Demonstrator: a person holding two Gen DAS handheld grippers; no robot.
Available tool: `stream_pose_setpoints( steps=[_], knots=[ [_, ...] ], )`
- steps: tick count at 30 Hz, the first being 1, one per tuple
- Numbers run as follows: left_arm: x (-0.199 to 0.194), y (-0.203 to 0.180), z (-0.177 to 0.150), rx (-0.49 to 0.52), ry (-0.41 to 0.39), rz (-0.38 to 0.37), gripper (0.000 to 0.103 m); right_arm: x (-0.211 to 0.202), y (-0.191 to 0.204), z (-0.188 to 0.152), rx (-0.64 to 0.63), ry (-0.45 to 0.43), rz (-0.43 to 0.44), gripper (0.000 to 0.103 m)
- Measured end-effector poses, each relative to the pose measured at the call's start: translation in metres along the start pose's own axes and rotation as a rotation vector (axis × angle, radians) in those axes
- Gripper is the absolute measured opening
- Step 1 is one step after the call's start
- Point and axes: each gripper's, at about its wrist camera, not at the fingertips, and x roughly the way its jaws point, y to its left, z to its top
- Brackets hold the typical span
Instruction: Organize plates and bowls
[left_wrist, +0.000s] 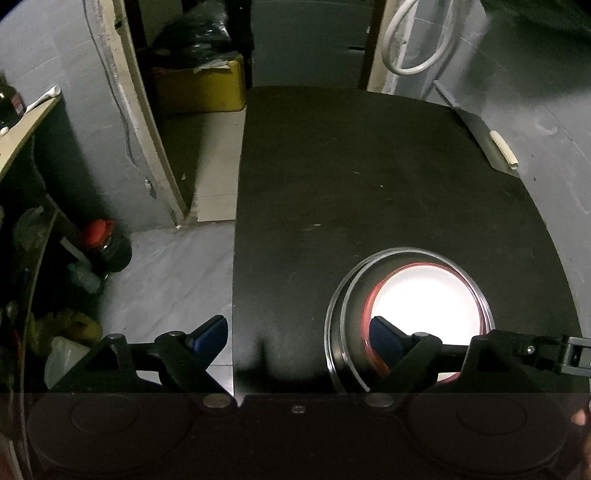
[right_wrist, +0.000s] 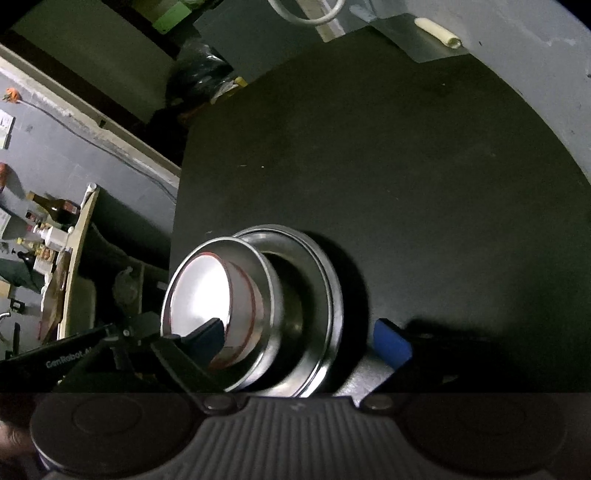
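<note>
A steel bowl (left_wrist: 351, 314) sits on a steel plate (left_wrist: 330, 332) on the black table (left_wrist: 369, 166); a white, red-rimmed dish (left_wrist: 428, 299) lies inside the bowl. My left gripper (left_wrist: 299, 334) is open, its right finger (left_wrist: 386, 336) over the bowl, its left finger (left_wrist: 210, 332) past the table's left edge. In the right wrist view the bowl (right_wrist: 218, 295) looks tilted on the plate (right_wrist: 317, 280). My right gripper (right_wrist: 299, 341) is open and straddles the stack, left finger (right_wrist: 207, 338) over the bowl, right finger (right_wrist: 391, 341) outside the plate.
The table's left edge (left_wrist: 236, 258) drops to a grey tiled floor (left_wrist: 166, 277) with jars and bottles (left_wrist: 107, 243). A wall (left_wrist: 546, 110) bounds the table's right side, with a white hose (left_wrist: 417, 37) and a metal scraper (left_wrist: 491, 144). A shelf with bottles (right_wrist: 55, 229) stands left.
</note>
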Motion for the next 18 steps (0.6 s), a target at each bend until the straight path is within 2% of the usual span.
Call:
stream_pose_setpoints(
  steps=[4,8,12,18],
  knots=[
    [-0.002,0.0,-0.002,-0.013,-0.014,0.013,0.094,-0.001,0.005,0.001,-0.035,-0.016,-0.002,0.098],
    [-0.005,0.001,-0.004,-0.037,-0.033,0.002,0.097,-0.007,0.008,0.002,-0.073,-0.037,-0.02,0.103],
    [-0.007,0.003,-0.006,-0.062,-0.048,-0.015,0.102,-0.016,0.009,0.0,-0.111,-0.087,-0.055,0.103],
    [-0.014,0.005,-0.011,-0.099,-0.125,-0.062,0.102,-0.029,0.012,-0.005,-0.193,-0.201,-0.087,0.103]
  ],
)
